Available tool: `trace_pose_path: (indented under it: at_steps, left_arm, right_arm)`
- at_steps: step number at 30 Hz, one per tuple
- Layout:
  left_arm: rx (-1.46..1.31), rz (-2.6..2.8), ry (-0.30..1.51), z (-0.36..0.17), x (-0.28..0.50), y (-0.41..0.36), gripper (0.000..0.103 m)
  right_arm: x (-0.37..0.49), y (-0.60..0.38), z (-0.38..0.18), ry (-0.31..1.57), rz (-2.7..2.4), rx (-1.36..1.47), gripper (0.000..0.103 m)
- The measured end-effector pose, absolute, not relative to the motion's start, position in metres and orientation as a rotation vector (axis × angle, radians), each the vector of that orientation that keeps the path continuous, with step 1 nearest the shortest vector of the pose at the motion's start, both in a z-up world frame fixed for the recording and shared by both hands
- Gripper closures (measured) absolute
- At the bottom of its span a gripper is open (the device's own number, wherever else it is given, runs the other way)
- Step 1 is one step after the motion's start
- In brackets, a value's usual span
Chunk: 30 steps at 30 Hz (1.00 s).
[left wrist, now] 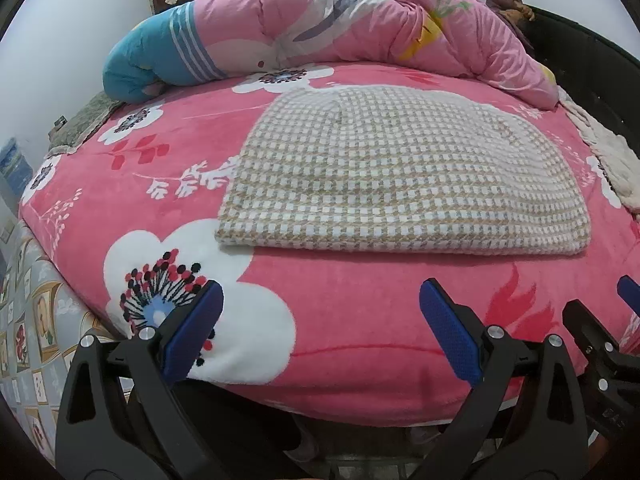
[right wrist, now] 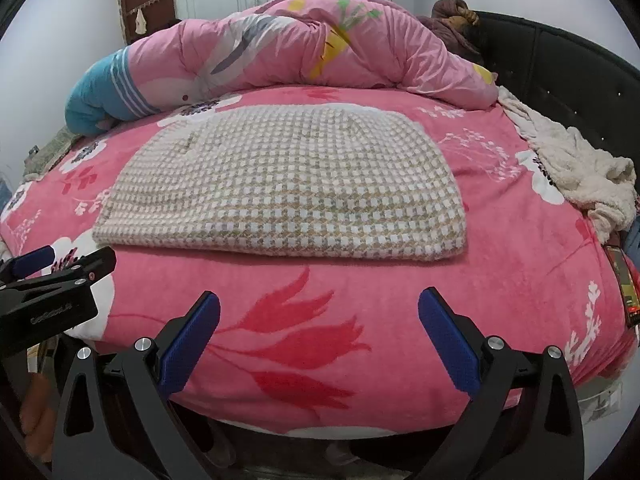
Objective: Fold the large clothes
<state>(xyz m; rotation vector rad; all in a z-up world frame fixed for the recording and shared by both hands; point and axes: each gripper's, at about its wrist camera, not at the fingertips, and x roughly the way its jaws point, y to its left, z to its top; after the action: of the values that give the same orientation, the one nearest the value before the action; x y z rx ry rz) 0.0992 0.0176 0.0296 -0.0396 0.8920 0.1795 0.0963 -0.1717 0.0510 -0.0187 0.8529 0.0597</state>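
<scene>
A beige and white checked garment (left wrist: 400,172) lies folded flat in a neat rectangle on the pink flowered bed cover (left wrist: 340,320); it also shows in the right wrist view (right wrist: 288,192). My left gripper (left wrist: 320,304) is open and empty, held at the bed's near edge, short of the garment. My right gripper (right wrist: 320,312) is open and empty too, at the near edge, beside the left one. The right gripper shows at the right of the left wrist view (left wrist: 600,340), and the left gripper shows at the left of the right wrist view (right wrist: 48,284).
A bunched pink and blue quilt (left wrist: 328,28) lies across the far side of the bed. A cream fleecy blanket (right wrist: 576,168) lies at the right edge by the dark headboard (right wrist: 560,68). A grey-green cloth (left wrist: 86,122) lies at the far left.
</scene>
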Motion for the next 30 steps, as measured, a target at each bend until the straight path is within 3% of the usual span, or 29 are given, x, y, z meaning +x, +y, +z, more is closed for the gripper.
trace_pose_path:
  at_steps: [30]
  left_arm:
    - [-0.043,0.181,0.909,0.0277,0.0997,0.0202,0.008]
  right_arm:
    - [0.1005,-0.1704,0.0506,0.864,0.074,-0.034,0.006]
